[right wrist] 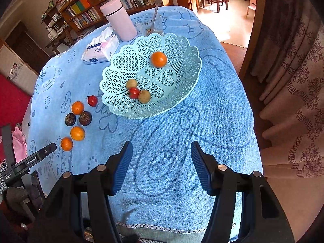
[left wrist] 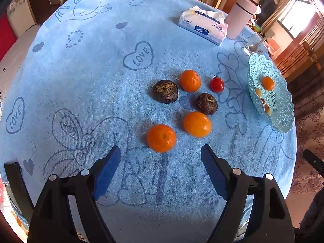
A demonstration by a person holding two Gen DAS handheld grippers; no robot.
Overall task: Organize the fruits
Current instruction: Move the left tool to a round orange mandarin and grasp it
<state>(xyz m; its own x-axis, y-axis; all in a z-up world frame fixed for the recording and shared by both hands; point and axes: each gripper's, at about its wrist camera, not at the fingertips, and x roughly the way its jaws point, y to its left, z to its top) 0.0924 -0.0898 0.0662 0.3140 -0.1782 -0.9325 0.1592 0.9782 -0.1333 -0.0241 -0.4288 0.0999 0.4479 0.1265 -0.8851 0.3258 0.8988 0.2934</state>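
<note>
Three oranges lie on the blue cloth: the nearest (left wrist: 161, 138), a middle one (left wrist: 197, 124) and a far one (left wrist: 190, 80). Two dark mangosteens (left wrist: 165, 91) (left wrist: 206, 103) and a small tomato (left wrist: 216, 84) lie among them. My left gripper (left wrist: 161, 154) is open and empty, just in front of the nearest orange. A light-blue lattice basket (right wrist: 182, 77) holds an orange (right wrist: 159, 59), a tomato (right wrist: 133, 92) and two tan longans (right wrist: 144, 96). My right gripper (right wrist: 161, 151) is open and empty, over the cloth short of the basket.
A tissue pack (left wrist: 202, 25), a pink tumbler (left wrist: 240, 17) and a glass with a spoon (left wrist: 251, 44) stand at the table's far side. The left gripper's body (right wrist: 34, 159) shows at the left edge of the right wrist view. The table edge drops off right of the basket.
</note>
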